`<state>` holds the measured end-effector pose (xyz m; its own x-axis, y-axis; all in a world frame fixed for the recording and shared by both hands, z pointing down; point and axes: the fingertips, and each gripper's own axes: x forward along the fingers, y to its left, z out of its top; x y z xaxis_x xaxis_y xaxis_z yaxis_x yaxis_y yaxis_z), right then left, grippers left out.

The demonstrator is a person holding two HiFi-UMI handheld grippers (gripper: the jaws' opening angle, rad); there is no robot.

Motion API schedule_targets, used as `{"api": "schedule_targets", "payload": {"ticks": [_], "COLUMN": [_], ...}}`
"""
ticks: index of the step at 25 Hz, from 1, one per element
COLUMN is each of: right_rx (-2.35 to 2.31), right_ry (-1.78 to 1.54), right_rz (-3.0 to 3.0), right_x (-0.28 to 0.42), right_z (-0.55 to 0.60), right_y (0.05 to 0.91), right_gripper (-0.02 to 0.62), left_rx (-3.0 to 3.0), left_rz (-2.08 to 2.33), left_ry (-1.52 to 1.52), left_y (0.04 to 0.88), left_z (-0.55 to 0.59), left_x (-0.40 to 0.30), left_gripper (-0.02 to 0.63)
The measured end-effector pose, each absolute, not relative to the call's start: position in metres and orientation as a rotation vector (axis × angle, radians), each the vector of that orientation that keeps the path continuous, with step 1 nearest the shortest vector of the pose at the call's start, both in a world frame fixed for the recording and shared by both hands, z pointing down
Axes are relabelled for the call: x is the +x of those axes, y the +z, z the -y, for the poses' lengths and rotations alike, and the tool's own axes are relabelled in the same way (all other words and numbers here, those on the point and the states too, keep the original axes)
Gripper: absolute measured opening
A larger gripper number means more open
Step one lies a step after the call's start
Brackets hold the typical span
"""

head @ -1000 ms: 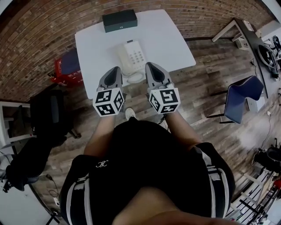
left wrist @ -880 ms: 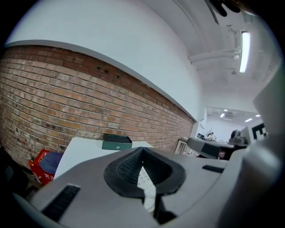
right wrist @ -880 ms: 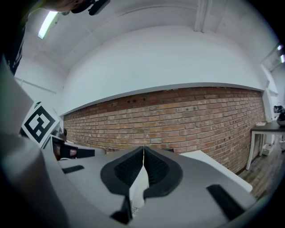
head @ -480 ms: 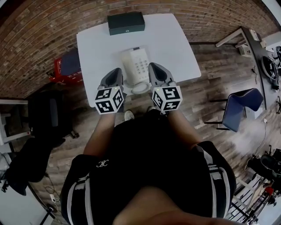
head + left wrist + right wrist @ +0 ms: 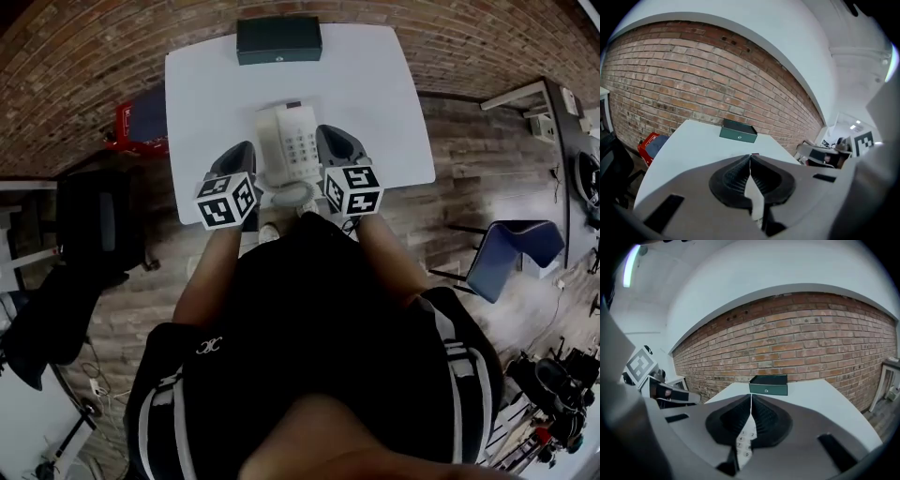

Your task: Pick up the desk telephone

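Telephone (image 5: 292, 141) between left tongs (image 5: 244, 148), right tongs (image 5: 330, 133)

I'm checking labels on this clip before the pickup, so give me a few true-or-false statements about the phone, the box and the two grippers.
1. The white desk telephone lies on the white table, between the left gripper and the right gripper. True.
2. Both grippers have their jaws spread wide. False: both pairs of jaws are shut, with nothing held.
3. The dark green rectangular box sits at the table's far edge, near the brick wall. True.
4. The telephone is lifted clear of the table. False: it rests on the table, gripped by neither gripper.
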<state>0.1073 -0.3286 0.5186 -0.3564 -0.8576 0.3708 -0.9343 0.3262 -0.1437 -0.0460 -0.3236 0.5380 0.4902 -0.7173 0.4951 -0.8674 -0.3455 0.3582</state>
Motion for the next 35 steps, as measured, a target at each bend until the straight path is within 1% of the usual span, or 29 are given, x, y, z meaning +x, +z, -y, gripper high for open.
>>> {"api": "schedule_targets", "payload": {"ticks": [7,8,9,10,11,12,19,30,35], "right_rx": [1.505,1.476,1.444,1.413,1.383,1.357,1.231,0.979,0.915], "right_ry": [0.613,0.667,0.735,0.809,0.876,0.932,1.266,1.517,1.622], "right_rz": [2.344,2.357,2.373,2.387,2.392,2.389,2.347,2.276,2.273], "right_x": [0.126,0.126,0.125,0.124,0.124,0.124,0.119,0.107,0.106], "right_z": [0.368,0.372,0.376,0.379,0.381,0.383,0.387,0.378,0.377], "right_y": [0.568,0.576,0.584,0.591,0.599,0.606,0.646,0.683,0.689], "right_gripper": [0.0,0.002,0.041,0.118,0.148,0.156,0.212,0.215,0.215], "left_rx": [2.039,2.015,1.986,1.956,1.929,1.907,1.873,1.793,1.822], "left_rz": [1.285,1.281,1.274,1.256,1.227,1.187,0.993,0.77,0.701], "left_ry": [0.386,0.377,0.357,0.334,0.316,0.307,0.377,0.233,0.187], "left_y": [0.578,0.584,0.59,0.595,0.6,0.605,0.644,0.665,0.667], "left_z": [0.342,0.344,0.347,0.35,0.352,0.353,0.35,0.349,0.351], "left_x": [-0.037,-0.036,-0.035,-0.033,-0.03,-0.026,-0.008,0.003,0.005], "left_gripper": [0.007,0.034,0.108,0.213,0.291,0.301,0.316,0.318,0.336]}}
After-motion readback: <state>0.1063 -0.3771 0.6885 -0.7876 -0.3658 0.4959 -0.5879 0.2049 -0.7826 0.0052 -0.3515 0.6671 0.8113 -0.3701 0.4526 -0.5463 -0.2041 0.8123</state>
